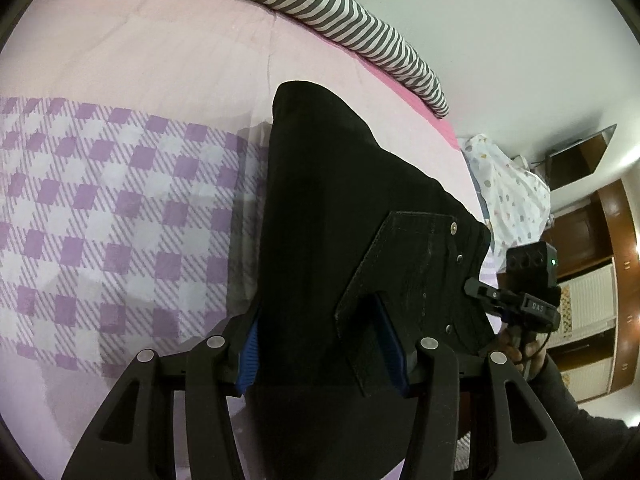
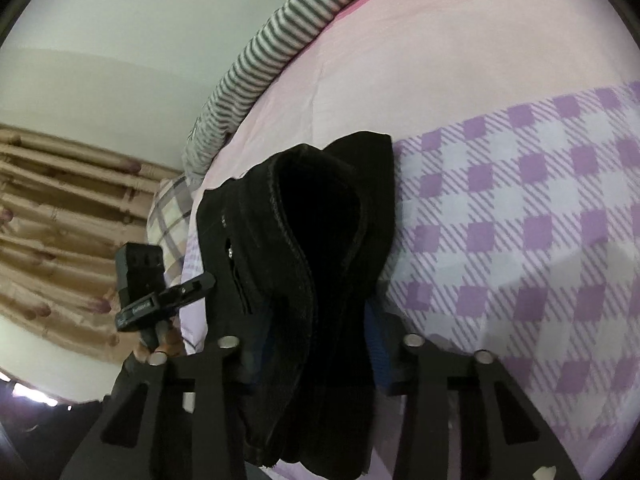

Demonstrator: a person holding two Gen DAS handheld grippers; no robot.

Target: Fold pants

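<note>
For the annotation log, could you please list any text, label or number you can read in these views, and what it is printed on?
"DAS": small white label on the right gripper body, left wrist view; reading uncertain.
Label on the left gripper body, right wrist view: too blurred to read.
Black pants: no text visible.

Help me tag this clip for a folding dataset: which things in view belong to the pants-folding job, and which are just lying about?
Part of the job:
black pants
left gripper, clamped on the pants
right gripper, clamped on the pants
pink bed sheet, the work surface

Just lying about:
purple checked cloth
striped bolster
spotted white bundle
plaid pillow
curtain
</note>
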